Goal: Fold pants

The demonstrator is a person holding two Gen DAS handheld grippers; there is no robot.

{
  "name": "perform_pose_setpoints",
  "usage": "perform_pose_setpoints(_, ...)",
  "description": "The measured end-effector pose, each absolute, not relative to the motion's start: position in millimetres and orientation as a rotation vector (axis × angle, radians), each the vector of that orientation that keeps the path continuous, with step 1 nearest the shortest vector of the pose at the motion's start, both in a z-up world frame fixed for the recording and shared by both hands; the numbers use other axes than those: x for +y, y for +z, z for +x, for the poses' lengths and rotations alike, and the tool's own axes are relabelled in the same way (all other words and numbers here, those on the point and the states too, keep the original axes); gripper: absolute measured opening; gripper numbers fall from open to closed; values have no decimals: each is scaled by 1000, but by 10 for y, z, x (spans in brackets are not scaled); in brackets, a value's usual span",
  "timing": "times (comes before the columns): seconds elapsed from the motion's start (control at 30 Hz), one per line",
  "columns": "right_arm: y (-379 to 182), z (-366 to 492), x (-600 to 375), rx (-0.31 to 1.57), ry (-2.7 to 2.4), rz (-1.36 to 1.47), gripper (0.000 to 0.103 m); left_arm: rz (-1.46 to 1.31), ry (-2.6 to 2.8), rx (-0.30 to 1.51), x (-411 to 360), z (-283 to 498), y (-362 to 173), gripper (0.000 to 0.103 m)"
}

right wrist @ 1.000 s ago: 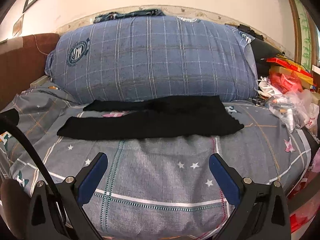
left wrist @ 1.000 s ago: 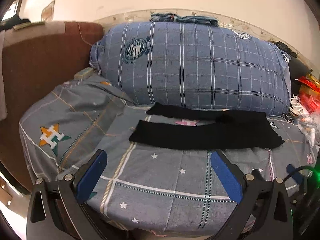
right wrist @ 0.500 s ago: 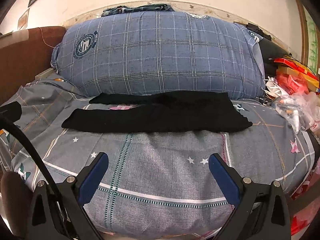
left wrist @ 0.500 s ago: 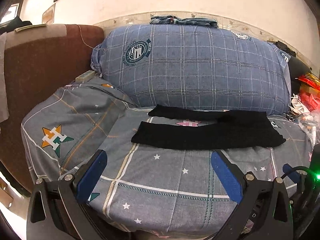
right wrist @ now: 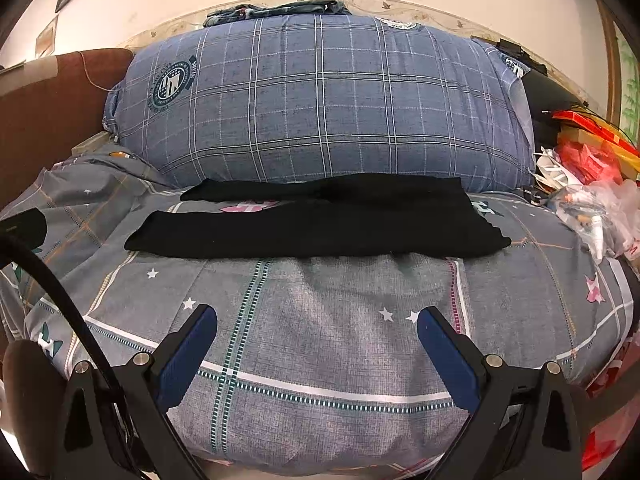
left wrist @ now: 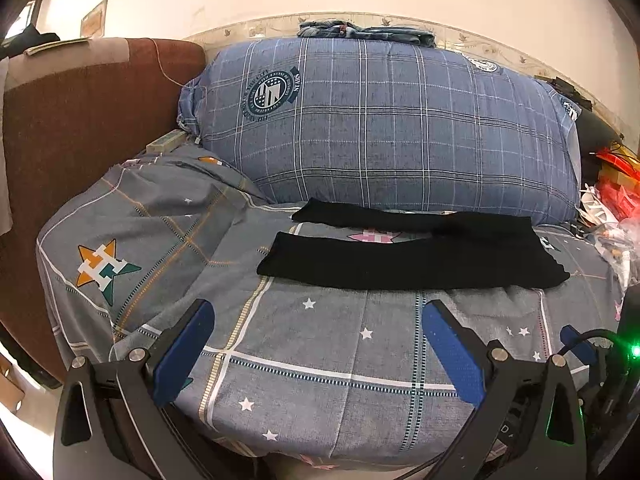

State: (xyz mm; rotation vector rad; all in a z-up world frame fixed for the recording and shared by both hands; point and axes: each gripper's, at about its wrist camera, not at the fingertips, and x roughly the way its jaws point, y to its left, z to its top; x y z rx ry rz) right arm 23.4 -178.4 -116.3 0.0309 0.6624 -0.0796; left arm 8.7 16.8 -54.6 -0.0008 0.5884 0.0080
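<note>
Black pants (left wrist: 412, 258) lie flat on the grey star-patterned bed cover (left wrist: 320, 344), legs pointing left and spread in a narrow V, waist at the right. They also show in the right wrist view (right wrist: 320, 226). My left gripper (left wrist: 316, 320) is open and empty, hovering above the cover in front of the pants. My right gripper (right wrist: 316, 324) is open and empty too, short of the pants' near edge.
A big blue plaid pillow (left wrist: 380, 128) lies right behind the pants, with folded jeans (left wrist: 360, 32) on top. A brown headboard (left wrist: 80, 120) stands at the left. Plastic bags and red packets (right wrist: 592, 184) are piled at the right. The bed's front edge is just below the grippers.
Both grippers have moved slightly, and the pants and pillow sit a little lower in both views. The pants have not moved. Both grippers stay open.
</note>
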Motion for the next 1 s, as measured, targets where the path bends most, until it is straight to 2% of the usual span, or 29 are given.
perform_pose_setpoints(0.6,-1423,354,-1748,734,-57,26,103,17,14,672,140,294,-846,103)
perform_pose_setpoints(1.0,-1656,774,-2055,800,-82,22,102,21,19,784,335,1039,-1114,103)
